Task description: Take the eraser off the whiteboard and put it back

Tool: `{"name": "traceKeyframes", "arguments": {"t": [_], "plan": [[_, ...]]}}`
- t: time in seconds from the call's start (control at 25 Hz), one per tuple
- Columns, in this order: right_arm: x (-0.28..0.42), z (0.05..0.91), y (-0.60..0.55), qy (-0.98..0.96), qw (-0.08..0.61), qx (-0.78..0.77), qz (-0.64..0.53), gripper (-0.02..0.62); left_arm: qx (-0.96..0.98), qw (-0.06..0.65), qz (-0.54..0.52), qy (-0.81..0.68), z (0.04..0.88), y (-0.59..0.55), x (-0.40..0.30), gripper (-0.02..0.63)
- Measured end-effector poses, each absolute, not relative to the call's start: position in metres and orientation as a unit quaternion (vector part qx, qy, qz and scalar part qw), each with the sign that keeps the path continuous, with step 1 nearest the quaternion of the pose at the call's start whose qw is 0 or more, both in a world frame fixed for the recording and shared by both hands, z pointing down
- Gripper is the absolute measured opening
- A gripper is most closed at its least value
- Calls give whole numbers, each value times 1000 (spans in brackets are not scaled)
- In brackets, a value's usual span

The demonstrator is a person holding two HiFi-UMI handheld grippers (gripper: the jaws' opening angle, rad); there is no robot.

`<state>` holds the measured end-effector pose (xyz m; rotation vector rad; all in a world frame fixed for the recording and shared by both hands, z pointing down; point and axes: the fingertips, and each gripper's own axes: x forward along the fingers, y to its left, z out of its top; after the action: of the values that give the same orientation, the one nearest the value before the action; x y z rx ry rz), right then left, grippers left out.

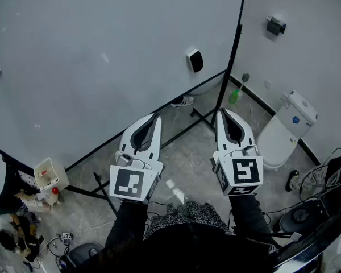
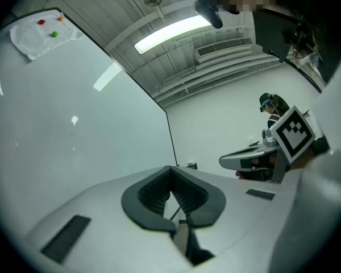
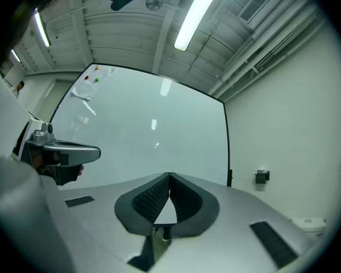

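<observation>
The black-and-white eraser (image 1: 195, 60) sticks to the whiteboard (image 1: 102, 50) near its right edge. My left gripper (image 1: 155, 117) and right gripper (image 1: 223, 111) are held side by side in front of the board, below the eraser and apart from it. Both are shut with nothing between the jaws. In the left gripper view the jaw tips (image 2: 171, 168) meet, and the right gripper (image 2: 224, 162) shows at the side. In the right gripper view the tips (image 3: 170, 175) also meet, facing the whiteboard (image 3: 148, 129). The eraser does not show in either gripper view.
A white toilet (image 1: 284, 132) stands at the right, with a green bottle (image 1: 234, 95) by the wall. The board's black stand legs (image 1: 199, 118) cross the floor, with a shoe (image 1: 183, 101) behind them. A small white bin (image 1: 48, 175) sits lower left. Cables (image 1: 318, 178) lie at right.
</observation>
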<state>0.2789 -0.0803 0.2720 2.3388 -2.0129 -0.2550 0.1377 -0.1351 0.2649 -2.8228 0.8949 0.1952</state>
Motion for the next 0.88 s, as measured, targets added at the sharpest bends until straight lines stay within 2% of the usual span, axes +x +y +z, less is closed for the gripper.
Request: {"name": "traceKeyframes", "arguments": {"t": [0.88], "plan": [[358,278,-194,-702,24,706,-89,11,-924,89,63,365,269,-228,213,6]]}}
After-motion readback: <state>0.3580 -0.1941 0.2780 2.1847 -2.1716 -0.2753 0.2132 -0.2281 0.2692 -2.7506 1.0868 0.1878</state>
